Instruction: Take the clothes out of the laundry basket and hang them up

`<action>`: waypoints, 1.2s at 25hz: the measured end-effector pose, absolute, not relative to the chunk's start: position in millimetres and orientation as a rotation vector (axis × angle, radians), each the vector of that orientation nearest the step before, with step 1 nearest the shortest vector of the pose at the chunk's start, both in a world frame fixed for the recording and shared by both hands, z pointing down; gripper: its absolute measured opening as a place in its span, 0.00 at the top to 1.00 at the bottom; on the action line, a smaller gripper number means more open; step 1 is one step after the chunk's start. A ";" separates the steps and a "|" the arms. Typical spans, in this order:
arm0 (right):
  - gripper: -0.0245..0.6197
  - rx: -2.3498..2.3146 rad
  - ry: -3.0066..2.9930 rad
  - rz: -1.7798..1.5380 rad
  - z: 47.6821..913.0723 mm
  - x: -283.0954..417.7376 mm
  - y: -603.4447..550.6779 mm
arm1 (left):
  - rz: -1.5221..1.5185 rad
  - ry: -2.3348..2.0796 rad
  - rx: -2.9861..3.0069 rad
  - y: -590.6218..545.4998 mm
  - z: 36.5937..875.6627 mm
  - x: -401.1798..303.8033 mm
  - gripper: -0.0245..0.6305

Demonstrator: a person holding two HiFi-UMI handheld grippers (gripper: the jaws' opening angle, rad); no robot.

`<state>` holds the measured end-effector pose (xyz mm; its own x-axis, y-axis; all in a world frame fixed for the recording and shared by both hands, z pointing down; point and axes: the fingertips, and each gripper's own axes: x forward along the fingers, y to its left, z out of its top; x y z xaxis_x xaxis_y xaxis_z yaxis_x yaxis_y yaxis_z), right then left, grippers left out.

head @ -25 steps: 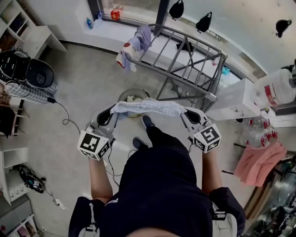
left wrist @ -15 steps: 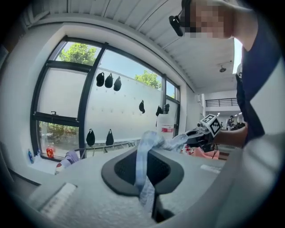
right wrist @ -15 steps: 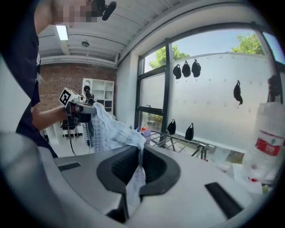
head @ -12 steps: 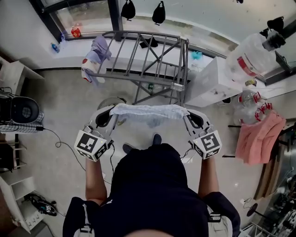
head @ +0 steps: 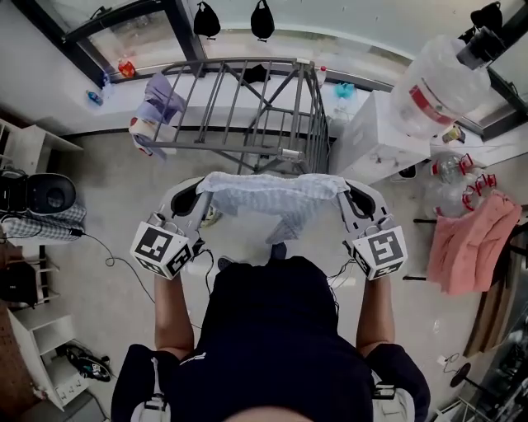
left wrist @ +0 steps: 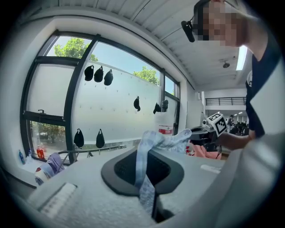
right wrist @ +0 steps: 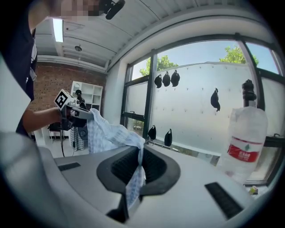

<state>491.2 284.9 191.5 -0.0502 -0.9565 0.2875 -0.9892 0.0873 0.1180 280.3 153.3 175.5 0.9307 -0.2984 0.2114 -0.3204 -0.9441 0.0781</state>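
Observation:
A pale blue checked cloth (head: pixel 272 196) hangs stretched between my two grippers, just in front of the grey metal drying rack (head: pixel 247 111). My left gripper (head: pixel 200 188) is shut on the cloth's left end (left wrist: pixel 144 171). My right gripper (head: pixel 341 188) is shut on its right end (right wrist: pixel 133 178). Each gripper view shows the fabric pinched in the closed jaws and running off toward the other gripper. The laundry basket (head: pixel 210 216) is mostly hidden below the left gripper. A lilac and white garment (head: pixel 153 111) hangs on the rack's left end.
A white cabinet (head: pixel 375 140) and a large water bottle (head: pixel 437 82) stand to the rack's right. Pink cloth (head: pixel 466 243) lies on a frame at far right. Black bags hang on the window (head: pixel 235 18). A dark appliance (head: pixel 37 194) and cables lie at left.
I have walked toward the rack with the cloth held taut; the rack now lies straight ahead and closer, and the basket has slipped under the left gripper. Both grips are unchanged.

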 end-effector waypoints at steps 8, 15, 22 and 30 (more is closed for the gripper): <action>0.94 1.940 -2.070 0.103 162.3 555.3 247.7 | 0.261 -0.533 3.050 118.2 130.5 342.8 0.92; 0.94 1.908 -2.029 0.050 140.4 579.3 184.7 | 0.224 -0.534 3.101 43.1 100.7 374.0 0.92; 0.94 1.940 -1.960 0.067 126.7 618.9 91.3 | 0.223 -0.455 3.075 -55.0 108.4 410.9 0.92; 0.94 1.992 -1.874 0.189 139.1 666.6 -16.3 | 0.265 -0.338 3.007 -178.4 133.1 466.7 0.92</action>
<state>666.6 -16.3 139.1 0.0932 -0.9275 0.3621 -0.9810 -0.0234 0.1925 466.7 -178.4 133.1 0.9602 -0.2106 0.1835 -0.2287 -0.9699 0.0834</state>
